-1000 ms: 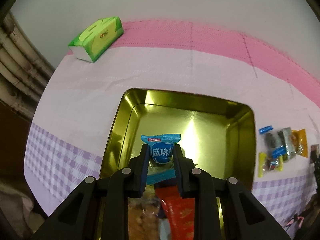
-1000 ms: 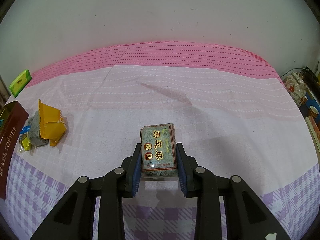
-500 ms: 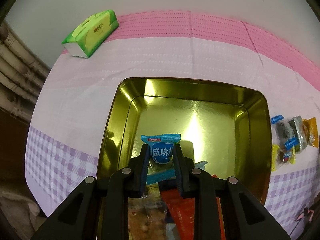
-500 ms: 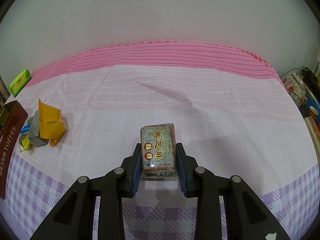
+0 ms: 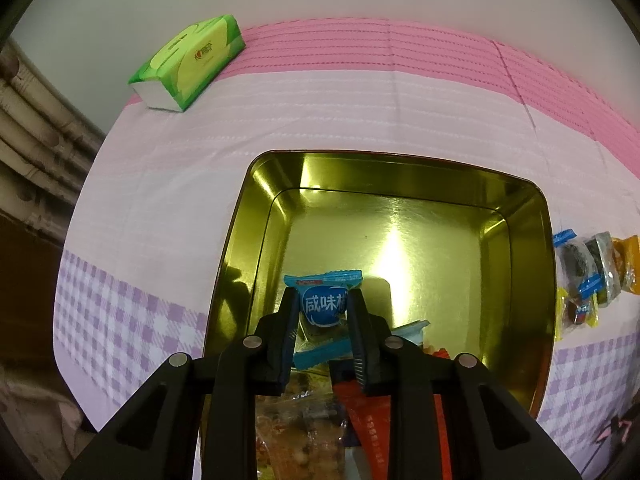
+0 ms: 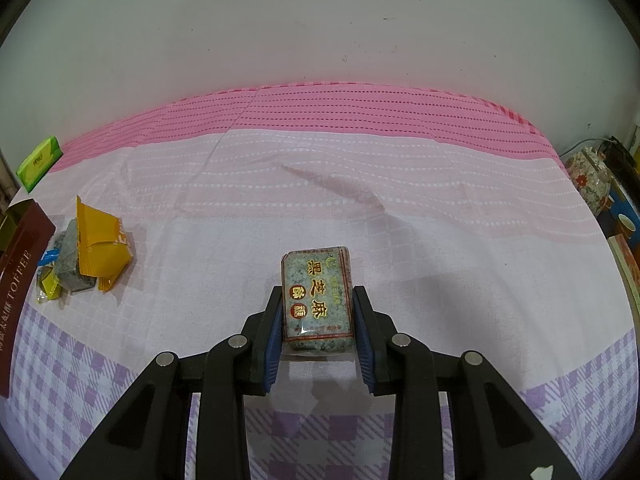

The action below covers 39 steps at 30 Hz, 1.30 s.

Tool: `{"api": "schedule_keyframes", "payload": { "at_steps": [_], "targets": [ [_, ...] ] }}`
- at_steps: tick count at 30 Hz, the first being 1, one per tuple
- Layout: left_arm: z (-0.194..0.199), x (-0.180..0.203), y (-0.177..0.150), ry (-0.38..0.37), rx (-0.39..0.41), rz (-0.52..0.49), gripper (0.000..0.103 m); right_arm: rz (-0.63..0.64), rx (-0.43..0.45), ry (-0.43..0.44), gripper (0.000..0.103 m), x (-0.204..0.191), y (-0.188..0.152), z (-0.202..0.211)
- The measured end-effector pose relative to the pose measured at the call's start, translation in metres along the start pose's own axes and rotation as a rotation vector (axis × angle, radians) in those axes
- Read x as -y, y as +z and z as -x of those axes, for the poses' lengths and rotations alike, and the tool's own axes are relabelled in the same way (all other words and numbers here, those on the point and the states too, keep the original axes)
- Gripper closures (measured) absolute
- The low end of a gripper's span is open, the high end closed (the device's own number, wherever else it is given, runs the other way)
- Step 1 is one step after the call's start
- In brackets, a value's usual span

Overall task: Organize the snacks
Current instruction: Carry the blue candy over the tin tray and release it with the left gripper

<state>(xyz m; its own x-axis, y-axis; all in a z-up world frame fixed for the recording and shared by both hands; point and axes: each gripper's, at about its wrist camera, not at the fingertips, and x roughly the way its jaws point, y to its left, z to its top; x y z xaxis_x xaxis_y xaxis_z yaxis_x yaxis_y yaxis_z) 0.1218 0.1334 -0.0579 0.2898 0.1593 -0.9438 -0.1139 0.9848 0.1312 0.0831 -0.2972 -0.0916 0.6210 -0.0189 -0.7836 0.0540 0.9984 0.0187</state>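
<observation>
Tin (image 5: 240, 240) rim clear — blue snack packet (image 5: 324, 304) hangs inside.

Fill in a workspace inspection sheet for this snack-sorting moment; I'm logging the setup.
Surface: pink, white and lilac checked tablecloth, creased.
Job's things: open gold metal tin holding a few wrappers; loose pile of wrapped snacks beside it.
Clutter: green tissue pack at the far edge.
Grippers: left gripper shut on a blue snack packet above the tin; right gripper shut on a speckled sesame bar.
Cables: nothing seen clearly.
Surroundings: plain wall; floral pot off the table.
</observation>
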Motion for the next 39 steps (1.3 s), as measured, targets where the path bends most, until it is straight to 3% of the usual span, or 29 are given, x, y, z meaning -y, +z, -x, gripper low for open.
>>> {"api": "schedule_keyframes", "payload": {
  "at_steps": [11,24,39],
  "targets": [
    [0.005,-0.001,-0.003,-0.01,0.018,-0.018,0.077,0.009,-0.002,-0.007,0.072,0.0,0.002,0.001],
    [0.03,-0.001,-0.016,-0.018,0.101,-0.038,0.07,0.0,-0.003,-0.018,0.069,-0.001,0.002,0.001],
    [0.066,-0.02,-0.056,0.007,0.226,0.01,0.046,-0.018,-0.038,-0.048,0.075,-0.006,0.008,0.0]
  ]
}}
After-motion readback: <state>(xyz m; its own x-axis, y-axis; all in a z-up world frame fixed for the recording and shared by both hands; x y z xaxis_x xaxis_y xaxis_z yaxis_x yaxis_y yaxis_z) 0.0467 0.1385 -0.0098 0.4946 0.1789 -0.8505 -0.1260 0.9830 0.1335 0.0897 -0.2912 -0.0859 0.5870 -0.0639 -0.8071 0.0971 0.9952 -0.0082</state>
